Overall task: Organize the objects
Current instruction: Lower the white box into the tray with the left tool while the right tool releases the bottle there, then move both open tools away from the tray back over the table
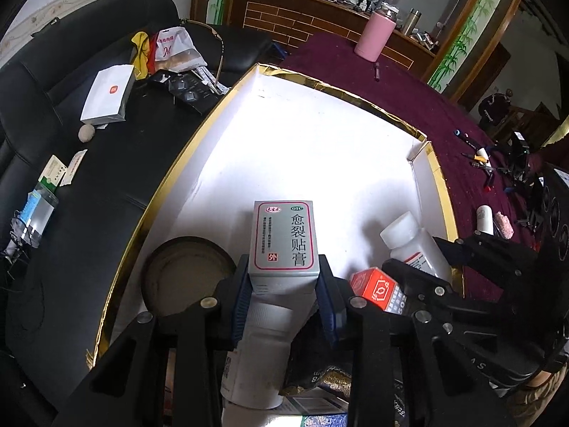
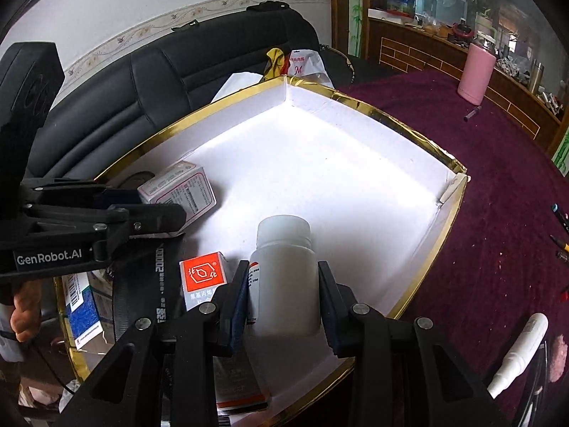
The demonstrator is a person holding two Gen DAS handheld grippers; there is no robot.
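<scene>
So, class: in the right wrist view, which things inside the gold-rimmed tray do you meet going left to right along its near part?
Blue and white box → orange and white box → white plastic bottle, between the right gripper's fingers.

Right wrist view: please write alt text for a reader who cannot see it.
The right gripper holds a white plastic bottle over a gold-edged white box on a dark red tablecloth. At left, the left gripper holds a small carton.
</scene>
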